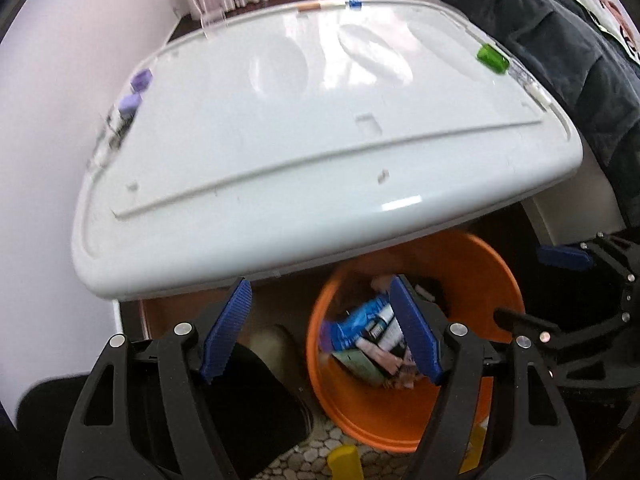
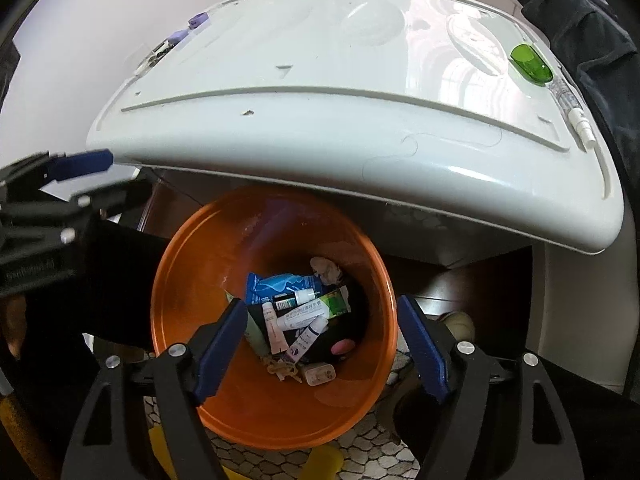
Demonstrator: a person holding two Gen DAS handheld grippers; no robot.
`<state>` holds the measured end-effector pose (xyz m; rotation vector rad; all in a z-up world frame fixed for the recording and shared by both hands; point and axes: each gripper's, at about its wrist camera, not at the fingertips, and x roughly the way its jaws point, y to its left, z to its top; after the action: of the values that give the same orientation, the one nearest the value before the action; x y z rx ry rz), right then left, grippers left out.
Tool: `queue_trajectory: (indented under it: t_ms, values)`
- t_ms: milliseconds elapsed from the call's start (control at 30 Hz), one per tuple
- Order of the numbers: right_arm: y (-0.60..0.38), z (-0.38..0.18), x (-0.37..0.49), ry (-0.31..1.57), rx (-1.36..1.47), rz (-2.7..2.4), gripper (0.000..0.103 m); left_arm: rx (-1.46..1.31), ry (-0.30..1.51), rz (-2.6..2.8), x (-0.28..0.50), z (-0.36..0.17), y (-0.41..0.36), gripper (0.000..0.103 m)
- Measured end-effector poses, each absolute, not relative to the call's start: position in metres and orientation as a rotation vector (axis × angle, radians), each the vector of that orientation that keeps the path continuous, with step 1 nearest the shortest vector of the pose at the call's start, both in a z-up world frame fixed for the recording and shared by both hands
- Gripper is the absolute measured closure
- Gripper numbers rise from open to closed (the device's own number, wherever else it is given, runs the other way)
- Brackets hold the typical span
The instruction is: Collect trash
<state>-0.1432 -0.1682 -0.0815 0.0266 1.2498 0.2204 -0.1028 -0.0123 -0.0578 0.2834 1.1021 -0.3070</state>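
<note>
An orange bin (image 2: 192,280) stands on the floor below the white table's front edge. Inside lie a blue wrapper (image 2: 276,283), several small tubes (image 2: 302,312), a crumpled tissue (image 2: 326,269) and other bits. My right gripper (image 2: 320,338) hangs open straight over the bin with nothing between its blue pads. My left gripper (image 1: 320,326) is open too, over the bin's (image 1: 472,276) left rim, with the blue wrapper (image 1: 360,326) seen below it. Each gripper shows in the other's view, the right gripper (image 1: 560,258) at the right edge and the left gripper (image 2: 84,164) at the left.
The white table (image 2: 320,120) carries a green cap (image 2: 530,65), purple caps (image 2: 198,20) and a white pen-like item (image 2: 580,124) along its rim. A dark garment (image 1: 560,60) hangs at the right. Pebble-patterned floor (image 2: 360,448) and a yellow object (image 1: 344,460) lie below.
</note>
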Motion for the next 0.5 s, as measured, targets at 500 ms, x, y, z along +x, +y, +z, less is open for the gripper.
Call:
queue_trajectory:
  t_ms: [500]
  values:
    - [-0.217,-0.025,-0.09,1.117,0.005,0.111,0.024,0.272,1.024,-0.323,-0.06,-0.035,-0.033,0.033]
